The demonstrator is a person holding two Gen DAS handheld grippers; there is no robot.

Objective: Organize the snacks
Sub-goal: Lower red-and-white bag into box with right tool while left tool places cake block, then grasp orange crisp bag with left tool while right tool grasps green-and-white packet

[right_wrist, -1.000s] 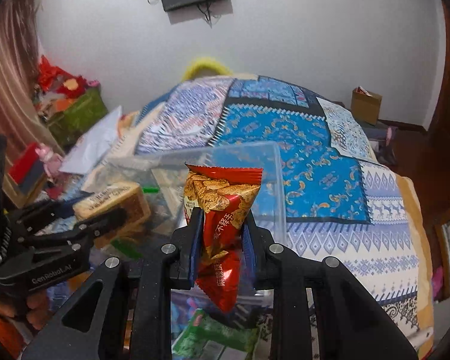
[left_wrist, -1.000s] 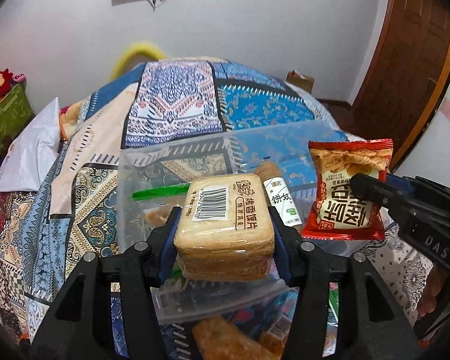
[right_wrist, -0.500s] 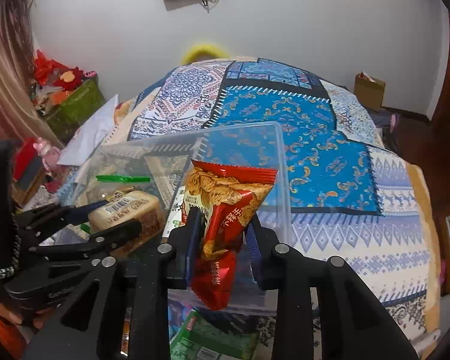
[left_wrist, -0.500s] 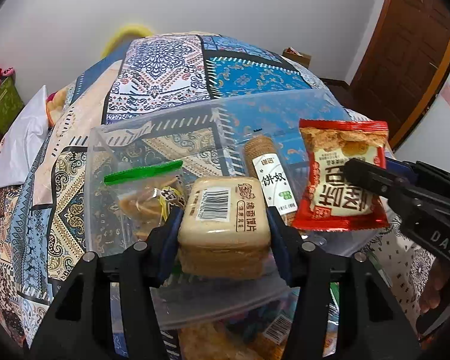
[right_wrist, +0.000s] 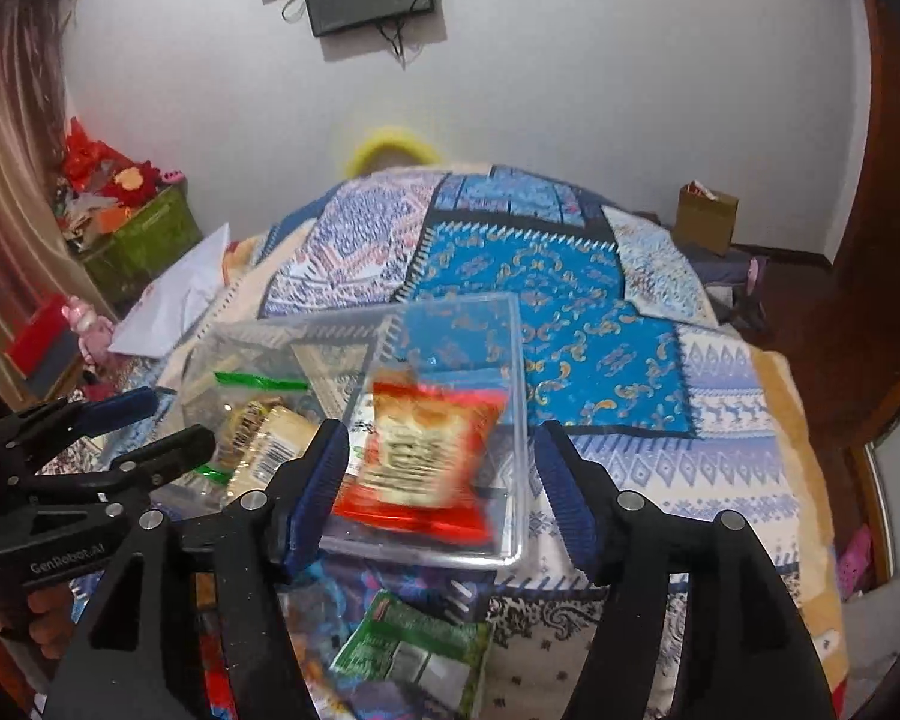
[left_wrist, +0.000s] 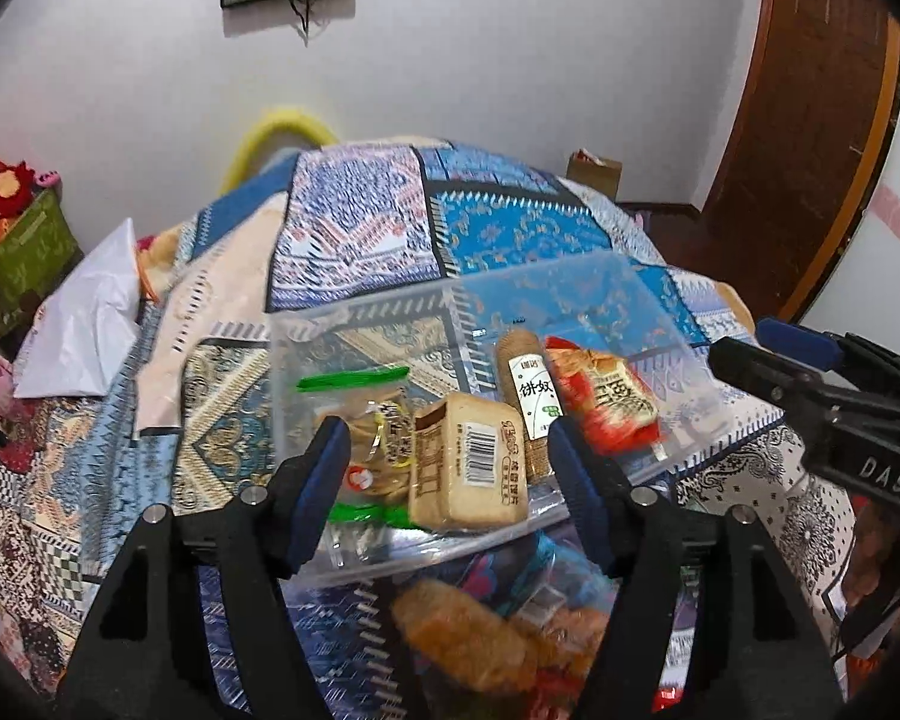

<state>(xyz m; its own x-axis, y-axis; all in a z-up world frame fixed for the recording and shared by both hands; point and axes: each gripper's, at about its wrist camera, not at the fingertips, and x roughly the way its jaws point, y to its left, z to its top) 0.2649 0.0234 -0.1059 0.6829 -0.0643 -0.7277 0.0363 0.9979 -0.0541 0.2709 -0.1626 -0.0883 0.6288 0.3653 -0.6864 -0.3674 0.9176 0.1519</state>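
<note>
Both claws let go, red pack [right_wrist: 423,461] blurred rt view only

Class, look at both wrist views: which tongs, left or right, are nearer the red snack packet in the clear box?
Right. The right tongs are open with the red snack packet directly ahead between their fingers; the left tongs are open farther left, around the tan biscuit pack.

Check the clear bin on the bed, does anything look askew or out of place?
The tan biscuit pack and red snack packet lie tilted in the clear bin, not neatly flat. Loose snacks sit outside it on the quilt.
</note>
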